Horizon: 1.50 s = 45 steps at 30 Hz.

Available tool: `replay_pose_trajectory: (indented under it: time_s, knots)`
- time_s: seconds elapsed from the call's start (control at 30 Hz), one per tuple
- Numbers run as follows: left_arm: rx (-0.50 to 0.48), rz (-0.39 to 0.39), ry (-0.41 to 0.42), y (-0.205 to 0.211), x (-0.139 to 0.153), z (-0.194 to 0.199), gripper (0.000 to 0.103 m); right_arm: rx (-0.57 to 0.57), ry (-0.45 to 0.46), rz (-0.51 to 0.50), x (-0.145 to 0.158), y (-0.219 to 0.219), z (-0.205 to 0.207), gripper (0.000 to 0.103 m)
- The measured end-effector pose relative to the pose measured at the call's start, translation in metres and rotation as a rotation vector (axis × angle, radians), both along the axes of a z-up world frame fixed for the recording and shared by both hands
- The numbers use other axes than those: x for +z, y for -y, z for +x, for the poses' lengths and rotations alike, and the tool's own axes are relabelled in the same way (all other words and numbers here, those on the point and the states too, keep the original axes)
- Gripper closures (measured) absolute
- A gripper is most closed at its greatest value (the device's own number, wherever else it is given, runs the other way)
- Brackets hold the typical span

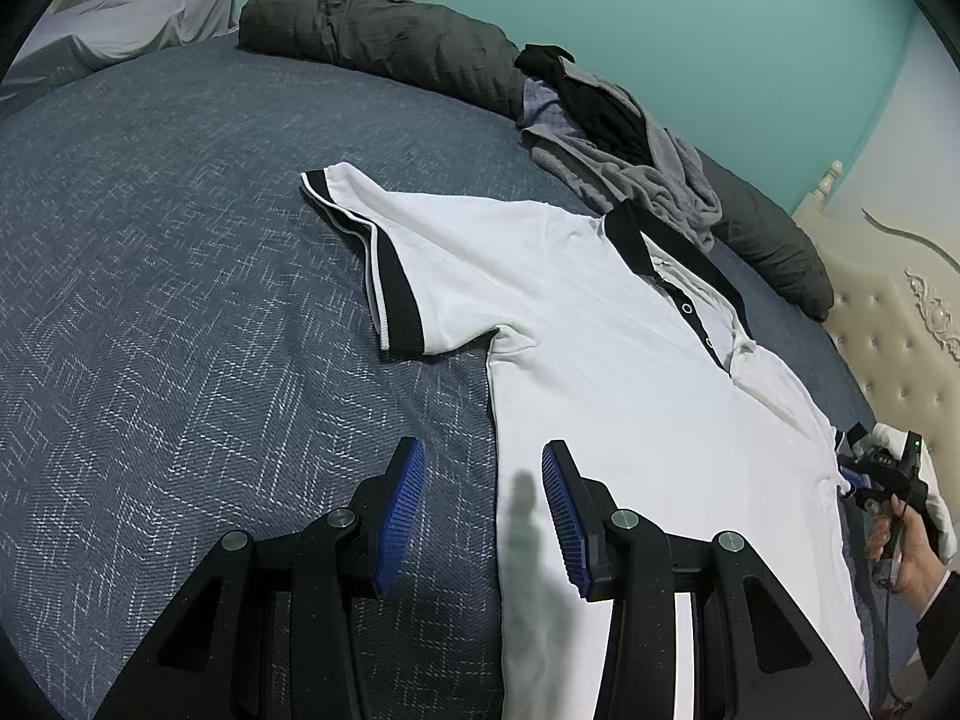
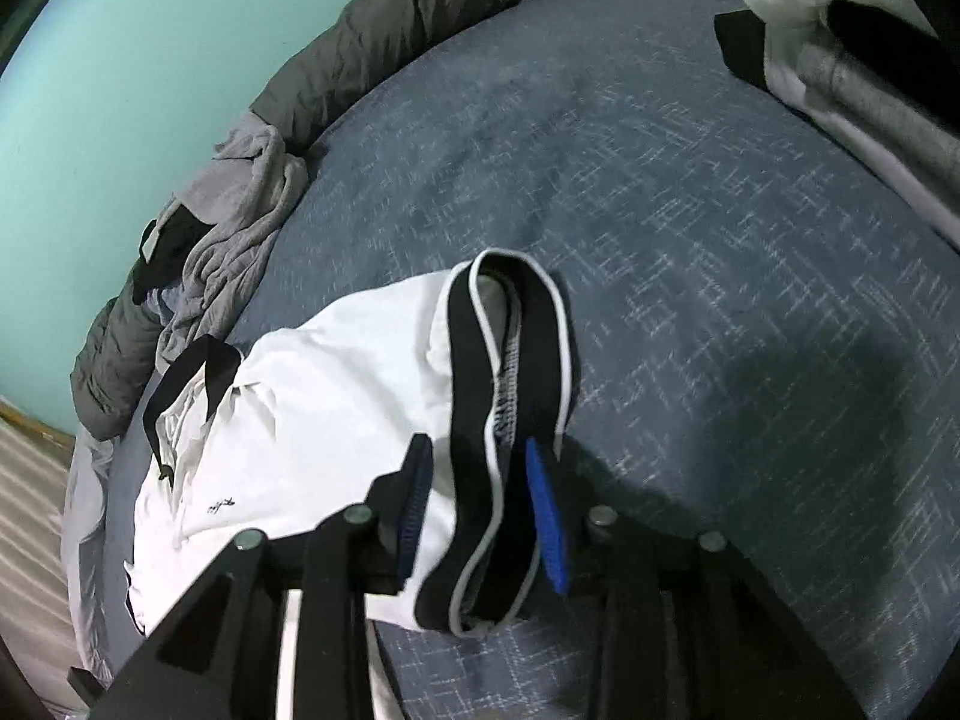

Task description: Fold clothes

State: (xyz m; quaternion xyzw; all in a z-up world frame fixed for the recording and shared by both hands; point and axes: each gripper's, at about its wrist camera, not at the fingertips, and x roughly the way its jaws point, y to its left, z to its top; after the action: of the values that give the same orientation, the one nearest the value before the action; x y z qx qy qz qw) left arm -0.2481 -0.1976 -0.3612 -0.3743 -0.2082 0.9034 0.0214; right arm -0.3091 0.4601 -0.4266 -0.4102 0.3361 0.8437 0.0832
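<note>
Blue-grey woven bedding (image 1: 180,276) is covering the bed and carrying everything in view. A white polo shirt (image 1: 600,348) with black collar and cuffs is lying flat on it, front up, its near sleeve spread out to the side. The left gripper (image 1: 483,516) is hovering just above the shirt's side edge with its blue pads wide apart and nothing between them. The right gripper (image 2: 480,516) is sitting around the shirt's other sleeve cuff (image 2: 516,396), the black band bunched up between the blue pads; whether they are pinching it firmly I cannot tell. A hand (image 1: 906,546) is holding that gripper. A rumpled grey garment (image 1: 648,162) and a dark quilt (image 1: 384,18) are lying along the bed's far edge against a turquoise wall (image 1: 690,18). A cream tufted headboard (image 1: 888,324) is standing at one end.
</note>
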Motion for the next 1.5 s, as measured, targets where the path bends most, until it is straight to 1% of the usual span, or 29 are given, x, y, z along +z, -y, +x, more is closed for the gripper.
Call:
replay_pose_trajectory:
  time_s: [0.07,0.17,0.23,0.33,0.47,0.53,0.63,0.73,0.83,0.93,1.07,1.3,1.33,1.43,1.5]
  knots:
    - [0.002,0.001,-0.001,0.0,0.0,0.0,0.058,0.013,-0.009,0.017,0.003,0.004,-0.001,0.091]
    - [0.005,0.001,-0.001,0.0,0.0,-0.001,0.058,0.024,-0.026,0.048,0.009,0.006,-0.002,0.1]
    - [0.004,-0.002,-0.004,-0.001,0.0,-0.001,0.058,0.027,-0.038,0.059,0.013,0.005,-0.004,0.101]
    - [-0.001,-0.003,-0.004,-0.002,0.0,-0.002,0.058,0.046,-0.052,0.08,0.02,0.006,-0.006,0.102]
    - [-0.001,-0.004,-0.006,-0.003,0.0,-0.002,0.058,0.025,-0.098,0.117,0.032,0.005,0.001,0.102]
    - [-0.002,-0.004,-0.006,-0.003,0.0,-0.002,0.058,0.013,-0.092,0.156,0.034,0.003,0.004,0.102]
    - [-0.002,-0.004,-0.006,-0.004,0.0,-0.002,0.058,-0.006,-0.024,0.158,0.021,-0.001,0.0,0.102]
    - [-0.004,-0.007,-0.006,-0.004,0.0,-0.002,0.058,-0.025,0.017,0.154,0.006,-0.006,-0.004,0.102]
    - [-0.002,-0.008,-0.007,-0.003,0.0,-0.001,0.058,-0.039,0.001,0.147,0.0,-0.009,-0.01,0.102]
    - [0.001,-0.004,-0.003,-0.001,-0.001,-0.001,0.058,-0.036,0.011,0.121,-0.005,-0.012,-0.013,0.101]
    - [0.006,-0.002,-0.006,0.001,0.0,-0.001,0.058,-0.039,0.002,0.163,0.002,-0.008,-0.004,0.101]
    - [0.049,-0.002,-0.022,0.011,0.005,0.003,0.058,-0.181,-0.094,0.203,0.027,-0.003,0.048,0.101]
    - [0.061,-0.001,-0.024,0.014,0.005,0.003,0.058,-0.184,-0.112,0.195,0.029,-0.002,0.056,0.1]
    - [0.1,0.008,-0.029,0.025,0.006,0.004,0.048,-0.168,-0.16,0.145,0.035,0.018,0.083,0.099]
    - [0.128,0.026,-0.034,0.035,0.008,0.004,0.048,-0.151,-0.189,0.099,0.035,0.03,0.097,0.098]
